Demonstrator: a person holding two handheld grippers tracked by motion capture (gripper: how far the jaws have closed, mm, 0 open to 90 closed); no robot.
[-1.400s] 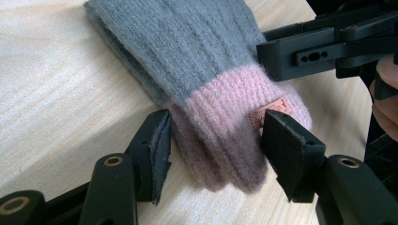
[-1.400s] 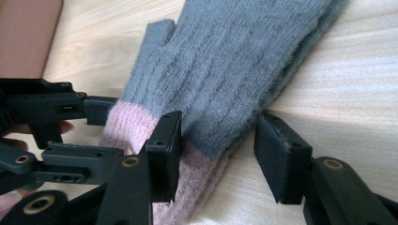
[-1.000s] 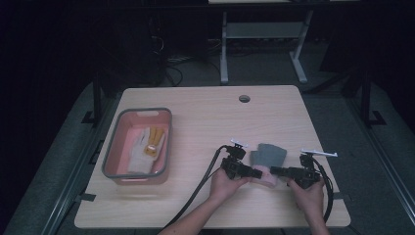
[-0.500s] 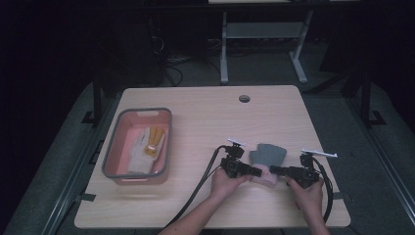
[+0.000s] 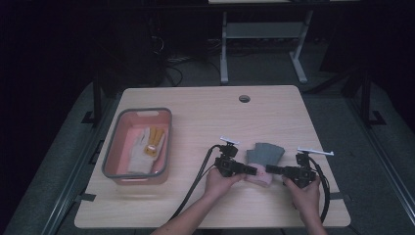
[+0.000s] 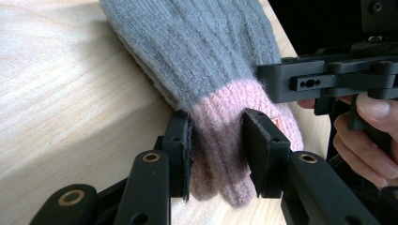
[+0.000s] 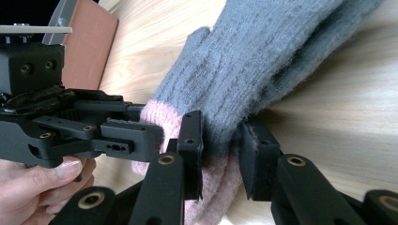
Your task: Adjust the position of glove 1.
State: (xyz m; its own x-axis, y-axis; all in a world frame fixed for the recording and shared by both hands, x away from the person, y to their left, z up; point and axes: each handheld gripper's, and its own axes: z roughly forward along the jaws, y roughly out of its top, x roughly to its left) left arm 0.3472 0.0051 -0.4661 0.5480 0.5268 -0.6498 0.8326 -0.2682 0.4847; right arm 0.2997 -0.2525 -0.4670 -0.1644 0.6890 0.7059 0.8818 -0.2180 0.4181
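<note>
A knitted glove (image 5: 265,152), grey with a pink cuff, lies flat on the wooden table (image 5: 195,127) in the front right area. My left gripper (image 5: 252,170) reaches it from the left and my right gripper (image 5: 270,170) from the right, tips facing each other. In the left gripper view the left gripper (image 6: 216,136) pinches the pink cuff of the glove (image 6: 202,51), with the right gripper (image 6: 281,82) just beyond. In the right gripper view the right gripper (image 7: 223,140) squeezes the glove (image 7: 263,61) where grey meets pink. Both pairs of jaws have just been closing on the glove.
A pink bin with a grey rim (image 5: 110,156) stands at the table's left and holds a white glove (image 5: 139,152) with yellow parts. A round cable hole (image 5: 244,98) sits near the far edge. Black cables trail from both grippers toward the front edge.
</note>
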